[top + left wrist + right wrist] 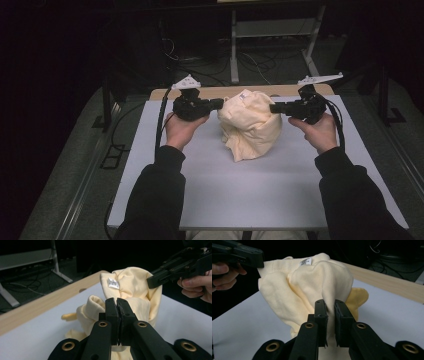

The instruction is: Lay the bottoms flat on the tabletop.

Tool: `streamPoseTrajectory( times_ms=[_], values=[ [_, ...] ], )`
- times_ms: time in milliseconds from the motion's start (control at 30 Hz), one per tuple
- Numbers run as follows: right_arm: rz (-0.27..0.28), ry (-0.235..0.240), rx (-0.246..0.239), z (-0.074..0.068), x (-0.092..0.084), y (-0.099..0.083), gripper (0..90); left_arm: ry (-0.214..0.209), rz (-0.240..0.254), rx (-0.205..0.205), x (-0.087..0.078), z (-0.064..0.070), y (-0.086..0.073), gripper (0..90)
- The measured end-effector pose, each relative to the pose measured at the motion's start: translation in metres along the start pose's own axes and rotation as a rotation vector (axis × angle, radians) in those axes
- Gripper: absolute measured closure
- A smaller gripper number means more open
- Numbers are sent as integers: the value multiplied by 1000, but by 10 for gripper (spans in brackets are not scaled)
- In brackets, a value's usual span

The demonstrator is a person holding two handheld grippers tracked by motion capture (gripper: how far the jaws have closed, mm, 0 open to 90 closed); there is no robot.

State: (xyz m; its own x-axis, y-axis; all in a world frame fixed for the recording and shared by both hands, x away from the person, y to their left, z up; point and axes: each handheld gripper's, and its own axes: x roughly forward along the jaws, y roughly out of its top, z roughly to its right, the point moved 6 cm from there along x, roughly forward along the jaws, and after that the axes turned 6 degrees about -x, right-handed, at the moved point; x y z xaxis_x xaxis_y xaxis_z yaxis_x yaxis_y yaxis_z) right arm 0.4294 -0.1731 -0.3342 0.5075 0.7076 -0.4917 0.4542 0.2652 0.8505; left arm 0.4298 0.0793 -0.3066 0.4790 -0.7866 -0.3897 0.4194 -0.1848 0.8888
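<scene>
Pinching cream garment [251,125] — both fingers [111,312] clamped

Bare table [250,190] lies open around the bunched cloth [252,125], the sole obstacle.

One cream garment [251,127]; two grippers; one table [260,192].

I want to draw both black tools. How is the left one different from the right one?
The left tool pinches the cream cloth at its left side; the right tool pinches its right side. In the gripper views, the left tool's jaws sit almost together on a thin bit of cloth, while the right tool's jaws show a gap stuffed with a thicker fold. Both are black, shut on the cloth, and held above the table.
</scene>
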Motion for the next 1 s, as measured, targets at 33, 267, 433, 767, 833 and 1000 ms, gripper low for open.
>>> streamPoseTrajectory(
  times_ms=[33, 267, 433, 767, 833, 1000],
  values=[
    [5, -2, -5, 0, -3, 3, 805, -1, 5, 3, -1, 2, 4, 871],
    [24, -23, -20, 1, -23, 20, 806, -6, 15, 41, -1, 14, 25, 877],
    [42, -36, -33, 1, -44, 33, 808, -21, 17, 57, 4, 23, 33, 878],
    [47, 15, -12, -8, -43, 18, 808, 4, -29, 11, 17, 8, 0, 878],
    [46, 46, 5, -12, -35, 11, 807, 15, -37, -15, 19, 1, -11, 878],
    [24, 100, 8, -26, -15, -1, 807, 46, -59, -82, 19, -19, -36, 878]
  ],
)
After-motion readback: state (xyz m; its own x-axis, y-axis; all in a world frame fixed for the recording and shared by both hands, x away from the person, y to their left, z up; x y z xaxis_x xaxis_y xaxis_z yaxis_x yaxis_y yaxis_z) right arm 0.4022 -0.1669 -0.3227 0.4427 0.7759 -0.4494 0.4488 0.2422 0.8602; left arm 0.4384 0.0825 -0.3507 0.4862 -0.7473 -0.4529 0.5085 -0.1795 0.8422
